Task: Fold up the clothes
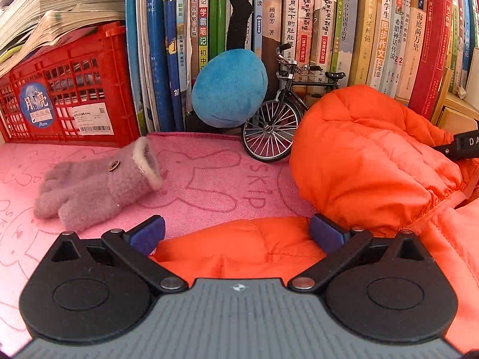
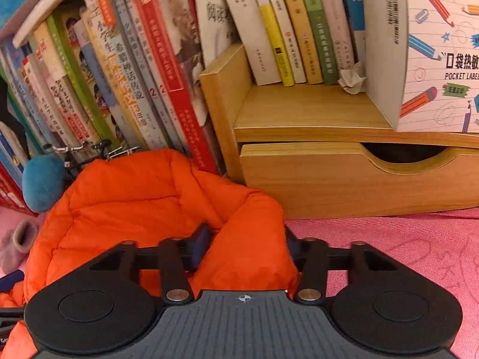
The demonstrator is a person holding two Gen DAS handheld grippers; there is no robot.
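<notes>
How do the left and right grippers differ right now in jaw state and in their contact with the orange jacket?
The left gripper has its jaws spread wide, with a fold of the orange jacket lying loose between them; the right gripper has its jaws drawn in, pressing a bunched fold. Beyond the left lies a grey glove; beyond the right, a wooden drawer. Both are at the same jacket.

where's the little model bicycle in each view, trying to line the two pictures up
Left wrist view: the model bicycle stands centre right, against the books, between the blue plush ball and the orange puffer jacket.
Right wrist view: only the handlebars and saddle of the model bicycle show at far left, behind the orange puffer jacket.
Shared landmark: the blue plush ball, just left of the bicycle in both.
</notes>
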